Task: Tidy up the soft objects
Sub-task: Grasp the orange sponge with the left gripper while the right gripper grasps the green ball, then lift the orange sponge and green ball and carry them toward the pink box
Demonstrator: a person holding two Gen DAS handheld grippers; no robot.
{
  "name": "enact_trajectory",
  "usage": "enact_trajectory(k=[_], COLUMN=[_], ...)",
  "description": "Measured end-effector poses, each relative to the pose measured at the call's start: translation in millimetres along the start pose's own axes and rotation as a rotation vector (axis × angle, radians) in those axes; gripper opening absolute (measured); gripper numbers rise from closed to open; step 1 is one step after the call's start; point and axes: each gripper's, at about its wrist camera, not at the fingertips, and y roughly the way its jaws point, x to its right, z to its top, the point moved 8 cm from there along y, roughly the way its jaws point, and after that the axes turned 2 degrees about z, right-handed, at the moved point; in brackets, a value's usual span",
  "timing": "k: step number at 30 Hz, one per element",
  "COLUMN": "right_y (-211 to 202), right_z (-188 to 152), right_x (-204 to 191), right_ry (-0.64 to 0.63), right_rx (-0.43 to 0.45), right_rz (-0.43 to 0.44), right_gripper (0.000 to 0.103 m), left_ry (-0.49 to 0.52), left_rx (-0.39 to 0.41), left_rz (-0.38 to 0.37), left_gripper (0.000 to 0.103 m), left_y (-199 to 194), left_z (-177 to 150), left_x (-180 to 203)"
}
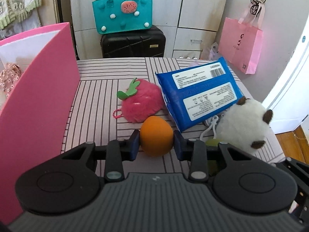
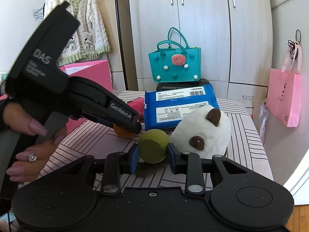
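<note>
An orange egg-shaped sponge (image 1: 156, 135) sits between the blue pads of my left gripper (image 1: 156, 145), which is shut on it just above the striped cloth (image 1: 96, 96). My right gripper (image 2: 153, 154) is shut on a green rounded sponge (image 2: 153, 146) beside a white panda plush (image 2: 202, 133). In the right wrist view the left gripper (image 2: 133, 126) reaches in from the left, partly hiding the orange sponge (image 2: 121, 132). A pink strawberry plush (image 1: 143, 100) and a blue wipes pack (image 1: 199, 94) lie behind. A tall pink open bag (image 1: 38, 96) stands at the left.
A teal felt handbag (image 1: 123, 13) rests on a black suitcase (image 1: 133, 42) behind the table. A pink paper bag (image 1: 243, 44) hangs on the right wall. A person's hand (image 2: 34, 131) holds the left gripper's handle. A cardigan (image 2: 83, 29) hangs at the far left.
</note>
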Motion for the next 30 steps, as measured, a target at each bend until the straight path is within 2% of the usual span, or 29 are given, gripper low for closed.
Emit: enact_trajectory(k=[7,11,15,25,30], right_y=[-2.3,-11.0,-21.0,-37.2,-45.7], right_z=[-4.6,-5.9,-6.6,-7.2,-10.1], right_x=[-9.5,-15.1,-21.6,-41.3,-44.7], right_ry=[0.014,0.041,0.07,0.052,0.092], right_rx=[-0.044,-0.063,-0.074,-0.119,-0.133], right_rz=[0.0,-0.003,0.002,-0.01,0.006], right_gripper=[0.036,0.036,0.036,0.036,0.036], left_ry=[-0.054,-0.023,-0.018,-0.018,-0.027], left_rx=[0.025,0.045,0.024,0.021,-0.007], left_rz=[-0.045,-0.041,-0.092,-0.139,-0.2], left_gripper=[0.035,0.035,0.035,0.035,0.035], left_y=[-30.9,-46.7,-60.1,-96.4,-110.5], left_z=[-17.0,-22.7,-30.2,-45.4,-52.2], left_x=[-13.5,-16.1,-17.1,-33.3,-39.8])
